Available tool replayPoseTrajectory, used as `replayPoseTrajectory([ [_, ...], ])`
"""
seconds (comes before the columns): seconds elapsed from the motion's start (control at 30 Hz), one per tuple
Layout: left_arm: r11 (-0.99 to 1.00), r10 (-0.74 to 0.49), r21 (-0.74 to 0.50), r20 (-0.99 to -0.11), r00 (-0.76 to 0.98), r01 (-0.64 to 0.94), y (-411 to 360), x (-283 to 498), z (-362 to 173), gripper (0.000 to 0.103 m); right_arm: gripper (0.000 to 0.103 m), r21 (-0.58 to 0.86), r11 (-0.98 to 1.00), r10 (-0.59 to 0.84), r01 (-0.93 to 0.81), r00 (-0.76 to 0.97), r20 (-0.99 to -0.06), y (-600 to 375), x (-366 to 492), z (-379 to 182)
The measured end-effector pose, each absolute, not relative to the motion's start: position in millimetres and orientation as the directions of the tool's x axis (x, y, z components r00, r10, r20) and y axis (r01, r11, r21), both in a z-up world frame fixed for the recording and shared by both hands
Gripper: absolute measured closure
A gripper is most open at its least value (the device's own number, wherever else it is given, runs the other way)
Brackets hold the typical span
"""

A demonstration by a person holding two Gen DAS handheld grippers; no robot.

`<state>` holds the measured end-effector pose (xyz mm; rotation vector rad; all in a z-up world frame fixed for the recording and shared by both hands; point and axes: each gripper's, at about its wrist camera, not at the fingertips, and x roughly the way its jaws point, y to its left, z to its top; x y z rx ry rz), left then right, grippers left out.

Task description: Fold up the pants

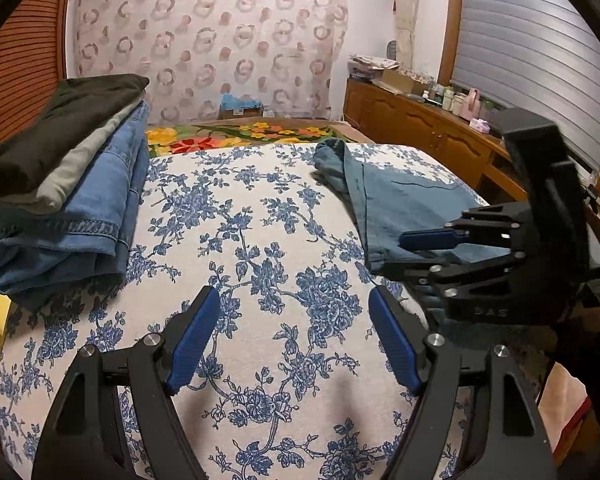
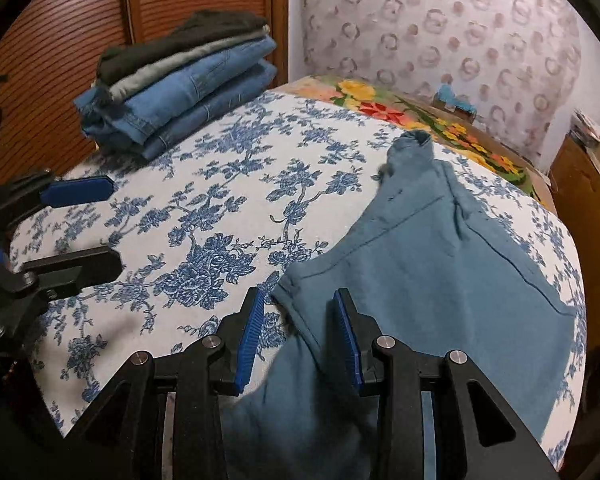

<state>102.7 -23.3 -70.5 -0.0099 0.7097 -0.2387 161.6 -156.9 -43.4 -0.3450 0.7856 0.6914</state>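
- Left wrist view: the left gripper point(image 1: 294, 336) hangs with fingers spread over the floral bedsheet point(image 1: 260, 240), gripping nothing; the teal pants point(image 1: 400, 200) lie to its right; a stack of folded clothes point(image 1: 72, 184) sits far left (denim under grey and black).
- Right wrist view: the right gripper point(image 2: 298, 332) has fingers spread astride the pants' near edge; the stack stands well apart, far left.

grippers of mine: 2, left point(image 1: 294, 336) and right point(image 2: 299, 334) | loose teal pants point(image 2: 420, 264): 1, at my 1 o'clock | folded garments in stack point(image 2: 180, 92) at my 11 o'clock: 4 | floral bedcover point(image 2: 204, 240): 1
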Motion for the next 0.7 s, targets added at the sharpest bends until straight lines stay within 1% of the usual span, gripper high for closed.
replayPoseTrajectory([
  [0.17, 0.974, -0.219, -0.094, -0.647, 0.731, 0.208, -21, 102, -71, 0.026, 0.066, -0.081, 0.715, 0.415, -0.694, 0.515, -0.75, -145, 169, -49],
  [0.23, 0.974, -0.219, -0.096, -0.649, 0.729, 0.206, -20, 101, -72, 0.026, 0.077, -0.107, 0.712, 0.403, -0.694, 0.529, -0.747, -143, 168, -51],
  [0.27, 0.973, -0.22, -0.098, -0.65, 0.728, 0.207, -21, 101, -73, 0.026, 0.085, -0.129, 0.717, 0.385, -0.685, 0.544, -0.746, -142, 169, -51],
  [0.3, 0.973, -0.222, -0.101, -0.651, 0.726, 0.208, -22, 100, -73, 0.026, 0.093, -0.122, 0.72, 0.387, -0.683, 0.541, -0.746, -143, 169, -51],
  [0.33, 0.972, -0.227, -0.105, -0.655, 0.721, 0.211, -23, 101, -74, 0.026, 0.096, -0.098, 0.722, 0.403, -0.685, 0.532, -0.745, -147, 168, -48],
  [0.37, 0.971, -0.231, -0.105, -0.657, 0.717, 0.216, -25, 101, -75, 0.026, 0.097, -0.075, 0.728, 0.419, -0.681, 0.529, -0.738, -151, 170, -46],
  [0.47, 0.966, -0.244, -0.098, -0.661, 0.709, 0.24, -36, 100, -77, 0.026, 0.097, -0.002, 0.746, 0.472, -0.666, 0.53, -0.704, -167, 173, -33],
  [0.53, 0.959, -0.269, -0.118, -0.664, 0.697, 0.258, -42, 100, -77, 0.026, 0.097, 0.047, 0.751, 0.499, -0.658, 0.521, -0.693, -178, 177, -28],
  [0.6, 0.953, -0.286, -0.12, -0.661, 0.693, 0.279, -50, 100, -75, 0.026, 0.097, 0.042, 0.768, 0.486, -0.639, 0.538, -0.689, -186, 181, -26],
  [0.7, 0.946, -0.292, -0.093, -0.657, 0.695, 0.31, -64, 101, -73, 0.026, 0.097, 0.072, 0.779, 0.49, -0.623, 0.533, -0.689, -196, 188, -26],
])
